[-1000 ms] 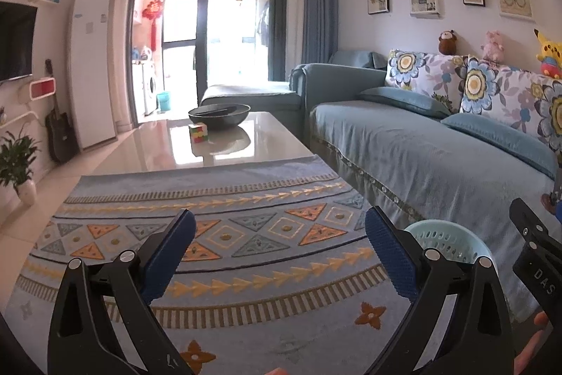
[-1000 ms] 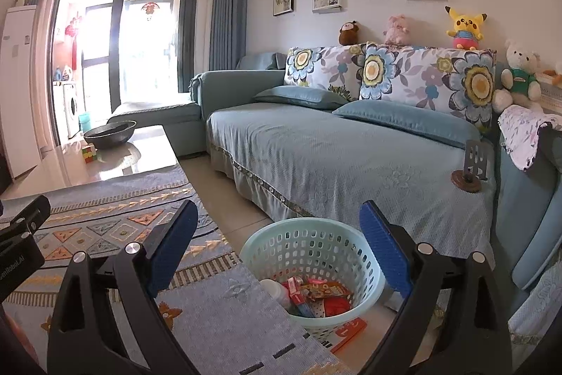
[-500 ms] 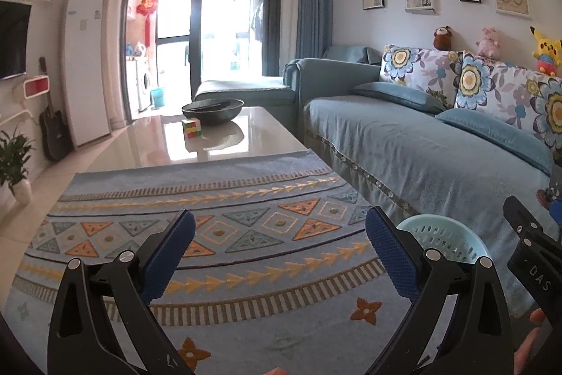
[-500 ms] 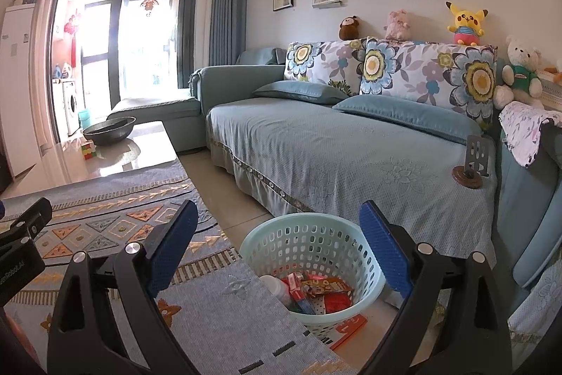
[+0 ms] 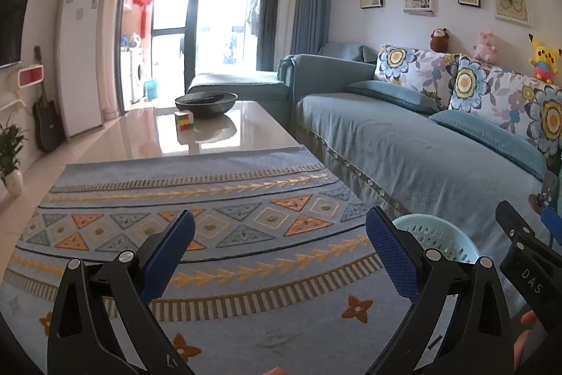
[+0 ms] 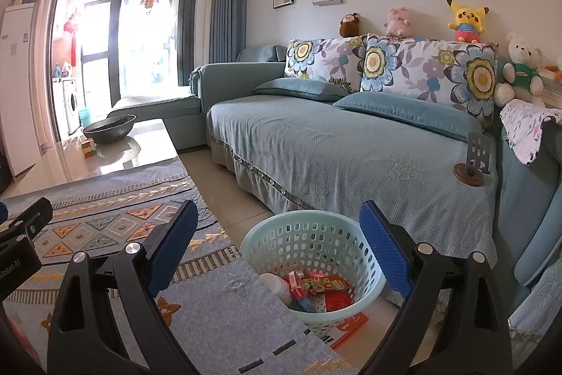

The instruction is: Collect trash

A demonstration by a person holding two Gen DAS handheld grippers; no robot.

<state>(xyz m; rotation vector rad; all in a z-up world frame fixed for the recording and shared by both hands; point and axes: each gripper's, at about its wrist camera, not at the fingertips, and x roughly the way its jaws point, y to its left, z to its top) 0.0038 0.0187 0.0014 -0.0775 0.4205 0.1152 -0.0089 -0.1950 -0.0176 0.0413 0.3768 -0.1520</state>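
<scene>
A pale green perforated basket stands on the floor between the table and the sofa, holding red and yellow wrappers and a white bottle. In the left wrist view only the basket's rim peeks out at the lower right. My right gripper hovers above the basket, open, with nothing between its blue pads. Over the patterned blue tablecloth, my left gripper also stands open and holds nothing.
A dark bowl and a colour cube sit at the far end of the glossy table. The blue sofa runs along the right, with a small stand on it. An orange-edged flat item lies under the basket.
Both views have risen and shifted slightly, so the far end of the table and the sofa show a little lower. Both grippers stay open.
</scene>
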